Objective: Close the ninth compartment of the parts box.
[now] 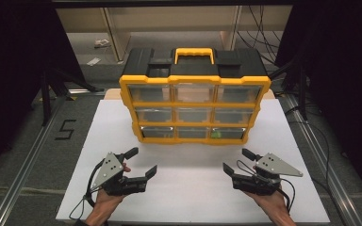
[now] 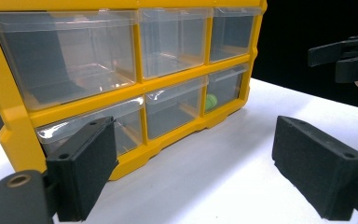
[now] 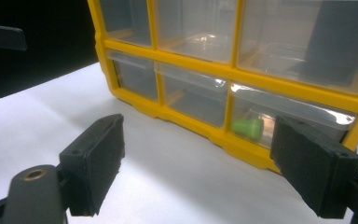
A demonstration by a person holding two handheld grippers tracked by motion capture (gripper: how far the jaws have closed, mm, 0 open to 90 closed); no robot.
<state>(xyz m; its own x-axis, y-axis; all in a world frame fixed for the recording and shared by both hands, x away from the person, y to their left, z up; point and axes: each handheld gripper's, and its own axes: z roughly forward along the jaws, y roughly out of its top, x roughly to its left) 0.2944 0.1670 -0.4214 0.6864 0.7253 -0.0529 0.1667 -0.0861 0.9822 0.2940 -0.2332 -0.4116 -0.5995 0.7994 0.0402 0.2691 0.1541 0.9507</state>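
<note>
Starting at seven o'clock on the white table [image 1: 99, 141], we see our left gripper [image 1: 143, 162] held in a hand [image 1: 104, 200], its jaws spread wide and holding nothing, pointing toward one o'clock. From its own camera the left gripper [image 2: 191, 161] frames bare tabletop between its two black pads, with the organizer's bottom row just beyond at eleven o'clock.

Moving to the centre, at twelve o'clock stands the yellow drawer organizer [image 1: 194, 89], upright near the far edge of the table, with a black top and a yellow carry handle [image 1: 194, 50]. It has three rows of three clear drawers, all pushed in. Inside the bottom drawer at the organizer's right end lies a small green object [image 1: 217, 134]; we also see it in the left gripper view [image 2: 210, 101] and lying on its side in the right gripper view [image 3: 247, 127].

At five o'clock sits our right gripper [image 1: 238, 162], likewise spread and empty, aimed toward eleven o'clock and well apart from the organizer. In its own view the right gripper [image 3: 198, 170] hangs over bare table, the green object's drawer straight ahead.
</note>
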